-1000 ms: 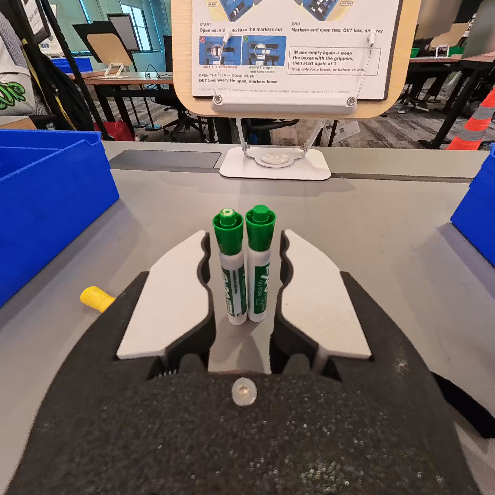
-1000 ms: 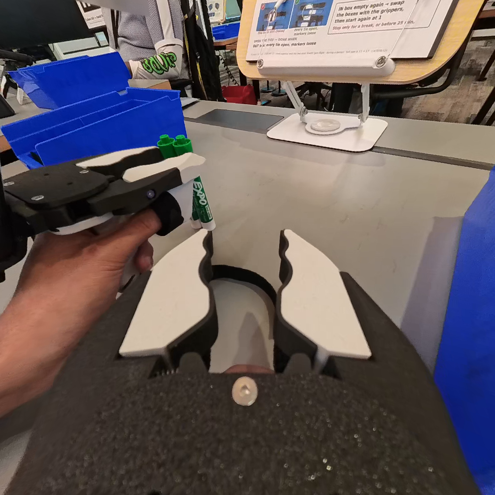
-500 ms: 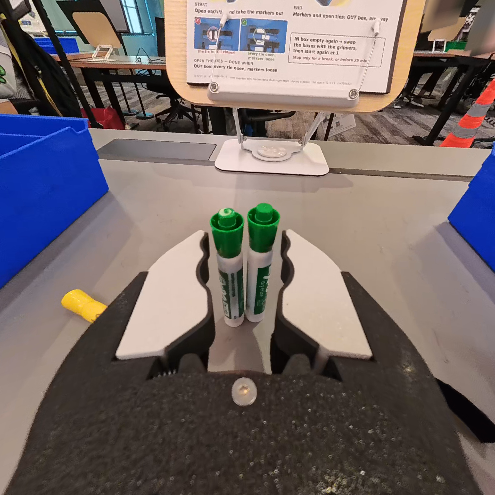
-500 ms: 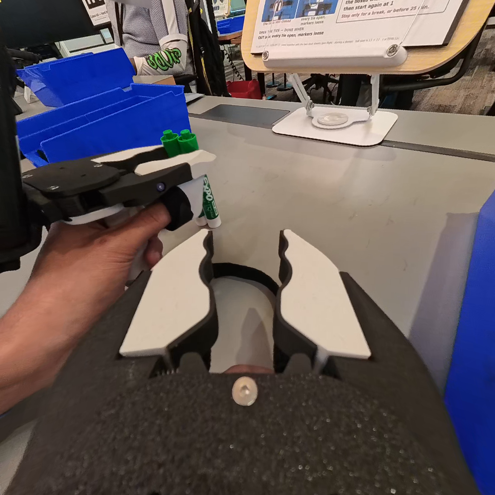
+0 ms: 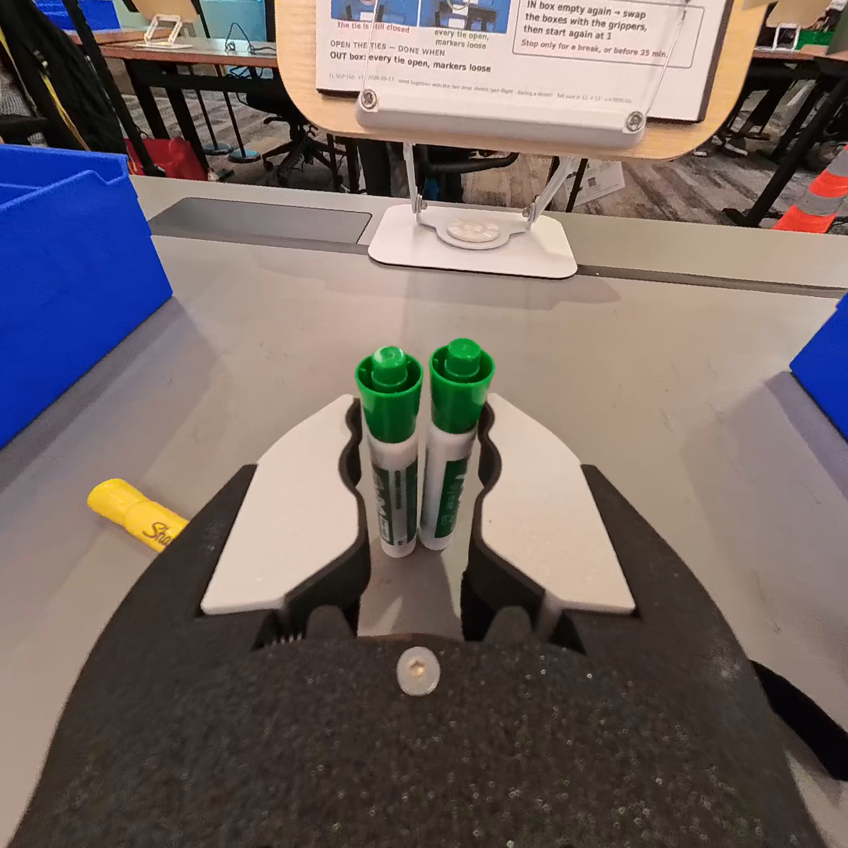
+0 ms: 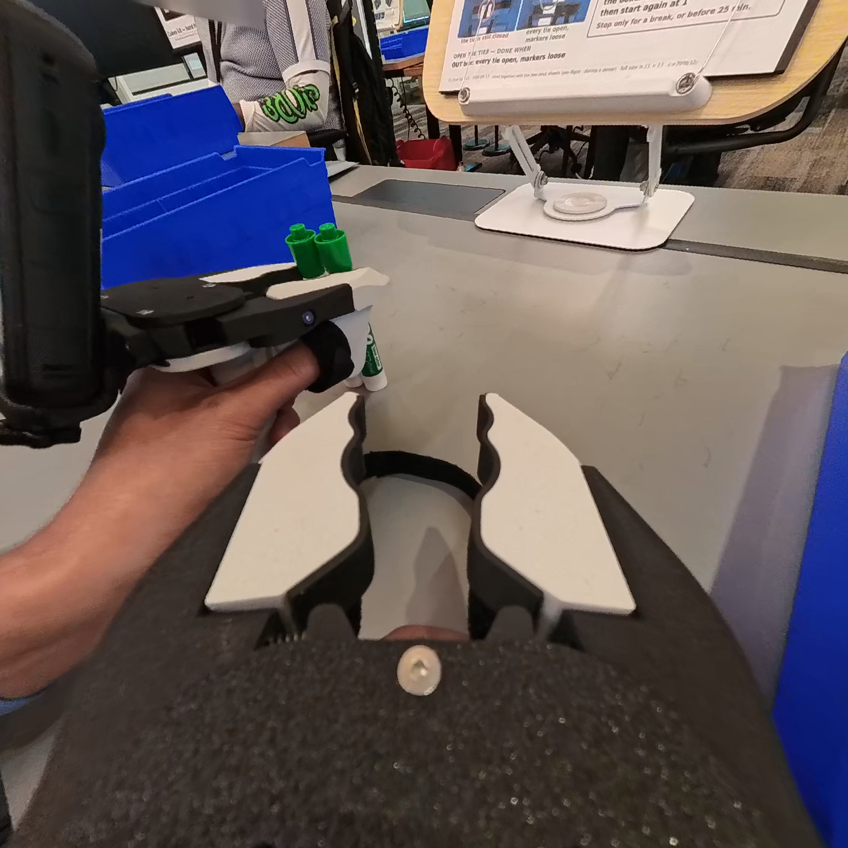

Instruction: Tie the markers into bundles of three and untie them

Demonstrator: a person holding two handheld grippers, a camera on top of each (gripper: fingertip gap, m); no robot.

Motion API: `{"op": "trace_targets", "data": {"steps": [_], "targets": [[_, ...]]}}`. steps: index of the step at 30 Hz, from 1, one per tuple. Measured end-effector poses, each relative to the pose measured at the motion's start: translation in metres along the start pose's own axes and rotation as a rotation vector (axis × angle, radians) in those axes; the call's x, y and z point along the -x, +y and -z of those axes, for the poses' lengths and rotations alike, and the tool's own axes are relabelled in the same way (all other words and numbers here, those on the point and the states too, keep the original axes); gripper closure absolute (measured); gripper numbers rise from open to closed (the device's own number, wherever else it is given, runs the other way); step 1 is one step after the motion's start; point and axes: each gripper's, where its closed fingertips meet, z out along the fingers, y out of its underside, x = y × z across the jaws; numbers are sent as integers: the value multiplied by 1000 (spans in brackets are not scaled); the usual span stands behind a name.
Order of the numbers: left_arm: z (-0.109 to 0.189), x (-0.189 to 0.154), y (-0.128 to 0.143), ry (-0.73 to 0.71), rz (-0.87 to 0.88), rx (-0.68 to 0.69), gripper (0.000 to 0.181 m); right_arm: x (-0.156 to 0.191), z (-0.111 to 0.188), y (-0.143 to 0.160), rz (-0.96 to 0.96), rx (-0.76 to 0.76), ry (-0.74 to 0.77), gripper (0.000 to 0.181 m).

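Now clamped between the fingers of the left gripper (image 5: pixel 417 440): two green markers (image 5: pixel 415 452), side by side, caps up, held upright above the grey worktop (image 5: pixel 642 367). Seen from the right wrist view, the same pair (image 6: pixel 321 254) poking up above the fingers and down below them, lower ends apparently clear of the worktop (image 6: pixel 596 330). Wrapped under that gripper (image 6: pixel 335 284), a bare hand (image 6: pixel 197 422).

Left of the left gripper and partly hidden behind its black body, flat on the worktop: a yellow marker (image 5: pixel 128 509). Farther left, a blue bin (image 5: pixel 69 284); at the far right edge, a corner of another blue bin (image 5: pixel 826 367). Straight ahead of the fingertips, well apart: a white stand base (image 5: pixel 472 248) carrying a tilted wooden board with a printed sheet (image 5: pixel 504 69).

Right gripper (image 6: pixel 420 413): fingers apart, nothing pinched between them. Below the gap, a curved black strap (image 6: pixel 422 468), loose or looped, cannot tell. Just ahead-left of its left fingertip, the bottom ends of the green markers. At its right, close by, a blue bin wall (image 6: pixel 817 642).
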Motion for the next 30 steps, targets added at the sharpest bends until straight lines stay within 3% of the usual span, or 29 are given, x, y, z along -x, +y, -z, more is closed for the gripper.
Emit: {"op": "trace_targets", "data": {"steps": [30], "targets": [[-4,-3,0,14,-26,7,143,7,-1,0,-2,1,-22,135]]}}
